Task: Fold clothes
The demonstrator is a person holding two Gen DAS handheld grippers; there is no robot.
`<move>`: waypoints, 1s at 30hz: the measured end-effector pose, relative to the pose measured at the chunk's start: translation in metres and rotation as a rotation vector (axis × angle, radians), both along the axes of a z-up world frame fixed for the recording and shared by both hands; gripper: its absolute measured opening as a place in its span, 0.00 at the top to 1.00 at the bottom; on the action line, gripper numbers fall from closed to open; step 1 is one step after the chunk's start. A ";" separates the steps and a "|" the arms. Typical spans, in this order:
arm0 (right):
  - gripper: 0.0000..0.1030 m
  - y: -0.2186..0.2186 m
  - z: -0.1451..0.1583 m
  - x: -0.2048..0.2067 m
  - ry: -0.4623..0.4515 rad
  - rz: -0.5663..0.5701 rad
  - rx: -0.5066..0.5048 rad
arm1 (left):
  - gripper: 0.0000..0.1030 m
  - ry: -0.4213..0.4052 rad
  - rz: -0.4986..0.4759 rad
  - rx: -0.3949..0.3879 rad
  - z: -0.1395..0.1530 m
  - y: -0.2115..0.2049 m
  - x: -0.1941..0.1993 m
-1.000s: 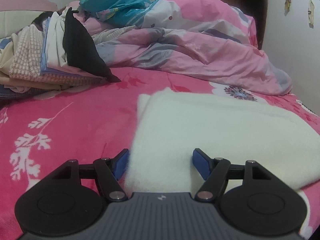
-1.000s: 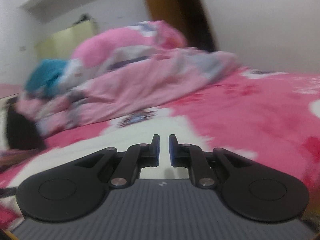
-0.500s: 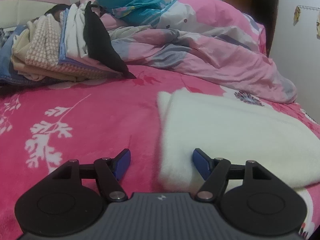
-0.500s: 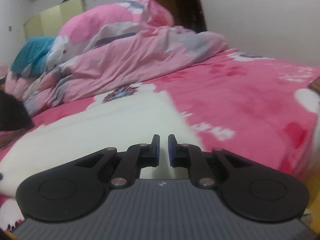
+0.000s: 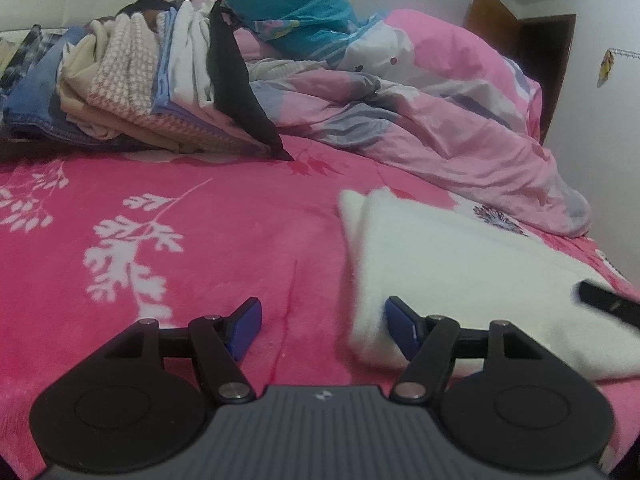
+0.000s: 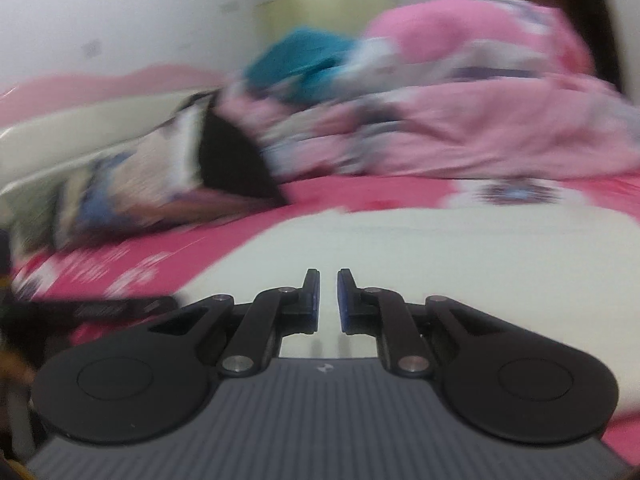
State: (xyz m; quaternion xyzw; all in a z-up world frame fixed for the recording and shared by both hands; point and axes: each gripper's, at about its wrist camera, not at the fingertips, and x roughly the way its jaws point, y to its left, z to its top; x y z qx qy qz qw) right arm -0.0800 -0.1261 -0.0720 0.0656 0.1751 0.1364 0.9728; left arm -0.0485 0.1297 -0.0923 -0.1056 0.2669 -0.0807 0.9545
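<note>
Since half a second ago the left gripper [image 5: 322, 330] has slid left, away from the folded white garment [image 5: 460, 276]: the garment's near left corner, which lay between the blue pads, now only meets the right pad [image 5: 402, 330], while the left pad [image 5: 246, 326] sits over bare pink floral bedspread [image 5: 192, 232]. Its jaws are spread as wide as before and grip nothing. A dark, blurred bar [image 5: 608, 306] has come in at the right edge of this view, over the garment; it looks like part of the other tool, though I cannot tell for sure.

The right wrist view has swung left and is smeared with motion. The right gripper [image 6: 328, 300] hangs low over the white garment [image 6: 460, 256], its jaws nearly together with a thin slit between the pads and no cloth caught in them, the same as earlier.

The garment lies flat on the right half of the bed, near the grippers. Far left, a stack of folded clothes [image 5: 132, 92] leans against the headboard, a black piece [image 5: 236, 92] draped down its right side to the bedspread. Behind it lies a teal bundle [image 5: 296, 20], and a crumpled pink and grey duvet [image 5: 432, 120] runs along the far right, just beyond the garment's far edge. Nothing lies between either gripper and the garment
</note>
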 end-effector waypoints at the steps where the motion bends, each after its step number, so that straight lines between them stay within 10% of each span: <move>1: 0.91 0.011 -0.005 0.003 0.016 0.035 -0.018 | 0.33 -0.003 -0.001 -0.001 0.000 0.000 0.000; 9: 0.93 0.066 -0.024 -0.031 0.045 0.237 -0.221 | 0.37 -0.109 -0.003 0.049 0.016 -0.002 -0.012; 20: 0.92 -0.052 0.009 -0.009 0.020 -0.233 -0.118 | 0.38 -0.162 -0.242 0.134 0.031 -0.079 0.010; 30: 0.96 -0.143 -0.003 -0.035 0.127 -0.544 -0.066 | 0.47 -0.077 -0.221 0.158 0.004 -0.075 0.025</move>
